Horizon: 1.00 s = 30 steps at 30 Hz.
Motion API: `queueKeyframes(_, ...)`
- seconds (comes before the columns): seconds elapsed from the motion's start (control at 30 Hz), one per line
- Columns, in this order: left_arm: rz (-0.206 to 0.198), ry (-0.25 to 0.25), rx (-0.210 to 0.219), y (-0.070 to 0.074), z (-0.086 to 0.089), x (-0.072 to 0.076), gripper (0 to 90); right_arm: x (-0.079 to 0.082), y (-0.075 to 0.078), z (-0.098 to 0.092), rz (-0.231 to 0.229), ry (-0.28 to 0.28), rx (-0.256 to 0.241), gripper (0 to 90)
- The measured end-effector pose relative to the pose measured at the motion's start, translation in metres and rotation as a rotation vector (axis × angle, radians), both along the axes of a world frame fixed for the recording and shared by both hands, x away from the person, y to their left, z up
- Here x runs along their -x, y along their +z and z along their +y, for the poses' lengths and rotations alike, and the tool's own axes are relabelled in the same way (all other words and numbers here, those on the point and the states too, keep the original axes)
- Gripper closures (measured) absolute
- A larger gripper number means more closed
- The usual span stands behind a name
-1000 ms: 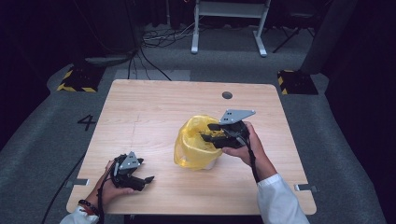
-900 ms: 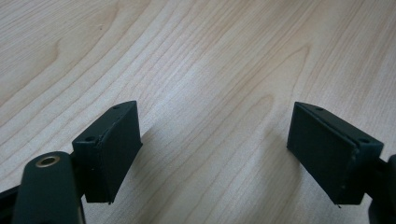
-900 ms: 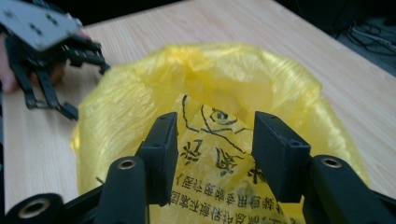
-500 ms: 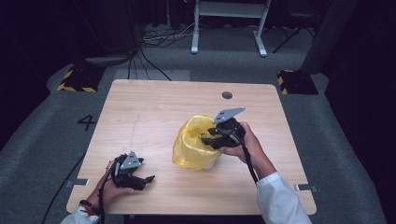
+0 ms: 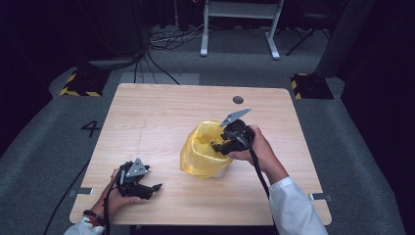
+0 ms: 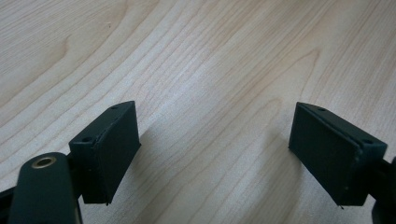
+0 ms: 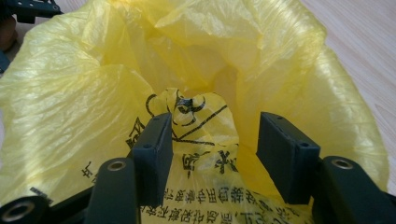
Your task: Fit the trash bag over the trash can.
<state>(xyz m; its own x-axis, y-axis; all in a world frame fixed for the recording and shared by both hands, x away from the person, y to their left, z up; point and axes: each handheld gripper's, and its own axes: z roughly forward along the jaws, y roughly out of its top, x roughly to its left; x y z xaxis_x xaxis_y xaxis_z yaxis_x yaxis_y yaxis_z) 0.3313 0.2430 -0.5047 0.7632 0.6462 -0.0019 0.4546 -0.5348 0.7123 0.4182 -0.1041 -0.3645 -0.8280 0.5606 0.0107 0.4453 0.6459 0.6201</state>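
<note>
**Opening the yellow bag, one side at a time**

I am working at the wooden table, which is taking up the middle of the high view. Right of centre on it, the yellow bag is standing with its mouth puffed open and its rim crumpled (black printing is showing on the near wall in the right gripper view). My right gripper is leaning over the bag's right rim; its jaws are standing apart with the printed plastic lying between them, not pinched as far as I can tell. My left gripper is resting low in the lower left of the frame, well apart from the bag, jaws spread wide over bare wood. I am judging the job as barely begun: the mouth is open, but no grip is made, and the left side is untouched.
</note>
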Motion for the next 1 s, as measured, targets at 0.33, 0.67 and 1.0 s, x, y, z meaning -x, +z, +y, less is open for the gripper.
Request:
queueKeyframes(0.33, 0.004, 0.005, 0.003, 0.0, 0.0, 0.0, 16.1, -0.002, 0.0, 0.01, 0.023, -0.001, 0.049, 31.7)
queueKeyframes(0.67, 0.002, 0.011, 0.002, 0.0, 0.001, 0.0, 16.2, -0.004, 0.0, 0.013, 0.029, 0.001, 0.089, 31.4)
queueKeyframes(1.0, 0.003, -0.002, 0.002, 0.0, 0.001, 0.0, 16.1, -0.009, 0.0, 0.016, 0.052, 0.01, 0.137, 31.7)
